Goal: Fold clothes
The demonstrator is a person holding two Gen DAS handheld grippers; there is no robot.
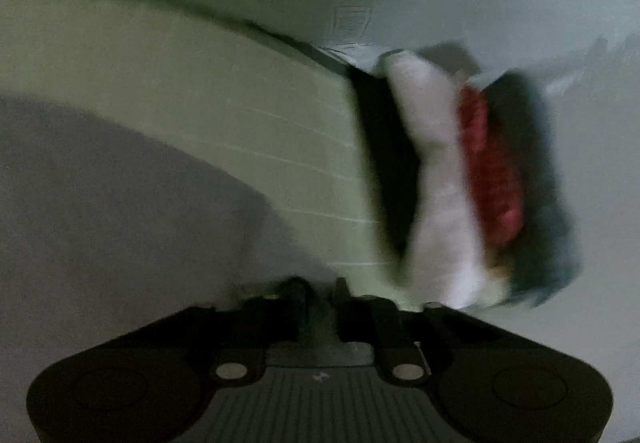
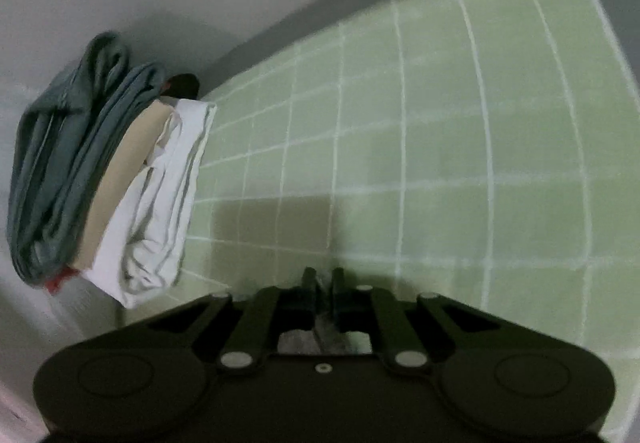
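Folded clothes stack (image 2: pixel 104 179) sits at left of the right wrist frame on the green grid mat (image 2: pixel 440 147): grey, beige, white layers. Right gripper (image 2: pixel 323 279) fingers pressed together, holding nothing. Left gripper (image 1: pixel 318 289) fingers nearly together, blurred; stack (image 1: pixel 460 179) at frame right.

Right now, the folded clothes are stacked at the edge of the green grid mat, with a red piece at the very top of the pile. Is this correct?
Not quite: in the right wrist view the top of the pile of folded clothes is a grey-blue garment. The red piece only peeks out lower down. The pile does sit at the edge of the green grid mat.
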